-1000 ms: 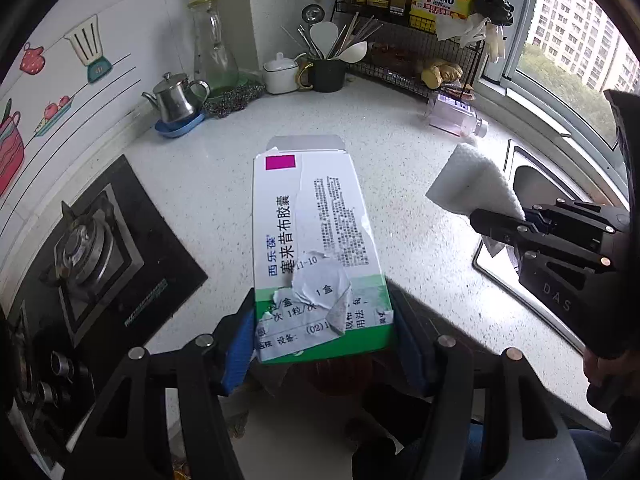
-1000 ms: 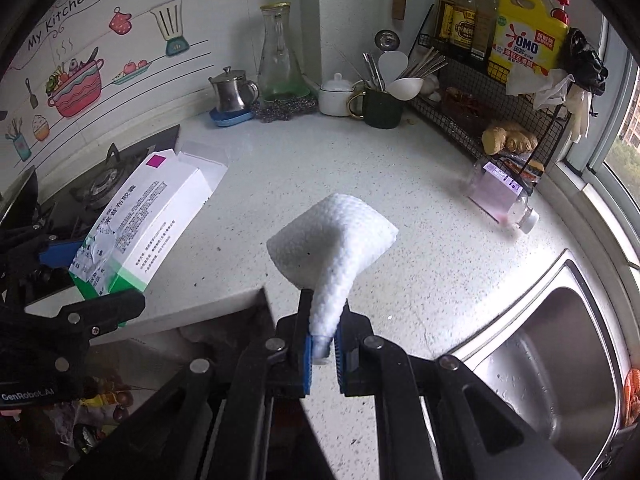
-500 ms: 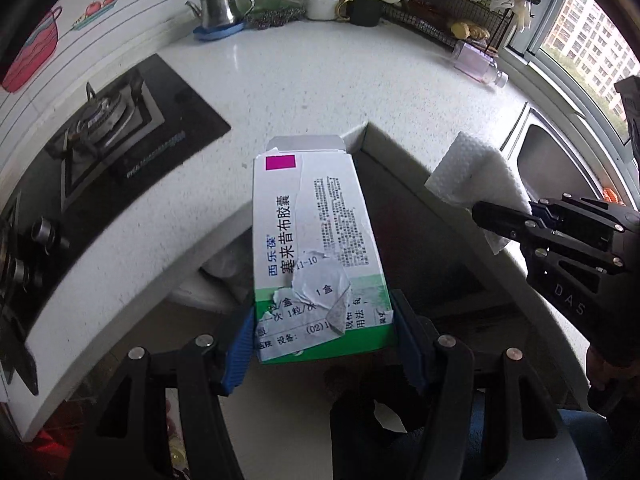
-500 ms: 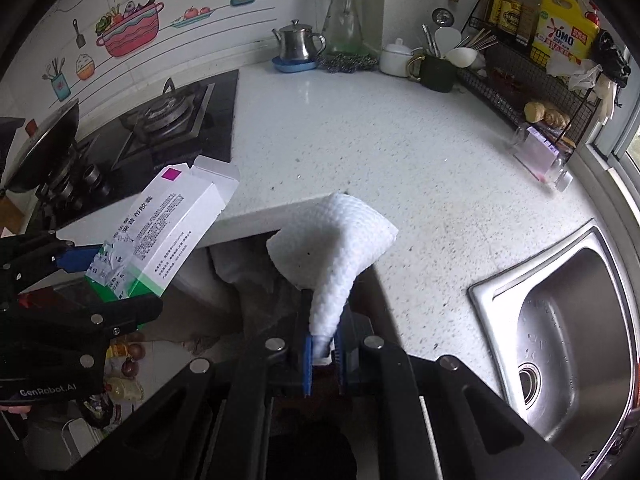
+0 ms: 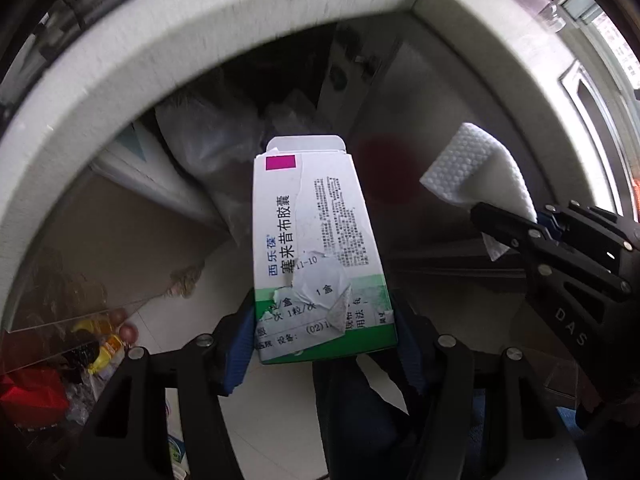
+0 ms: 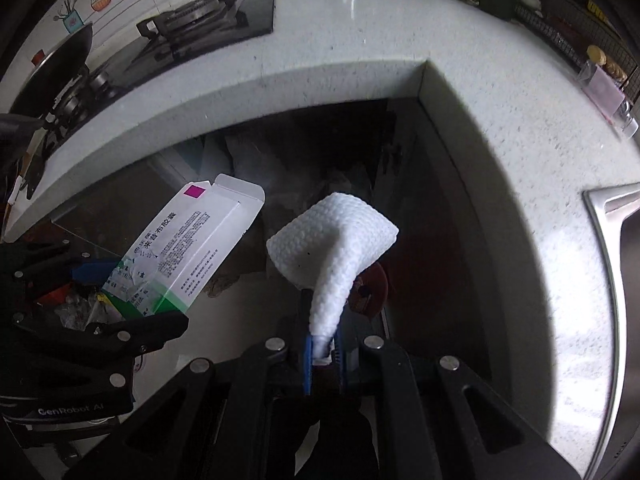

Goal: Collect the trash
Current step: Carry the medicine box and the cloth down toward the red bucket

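A white and green medicine box (image 5: 320,248) with a magenta square and a torn label sits between the blue pads of my left gripper (image 5: 324,332), which is shut on its lower end. The box's top flap is open. To its right, my right gripper (image 5: 520,228) pinches a folded white paper towel (image 5: 476,168). In the right wrist view the right gripper (image 6: 322,344) is shut on the paper towel (image 6: 332,236), with the box (image 6: 192,240) and left gripper (image 6: 128,298) at the left. Both grippers point steeply down, in front of the inner corner of the white countertop (image 6: 360,48).
Under the counter is a dark recess with crumpled plastic bags (image 5: 216,136) and a red round object (image 6: 372,280). Bottles and clutter (image 5: 92,344) lie on the floor at lower left. A gas stove (image 6: 192,12) and a steel sink (image 6: 616,216) sit on the counter.
Both grippers have sunk from above the countertop to in front of and below its edge and tipped further down. Each keeps its hold, on the box and on the paper towel.
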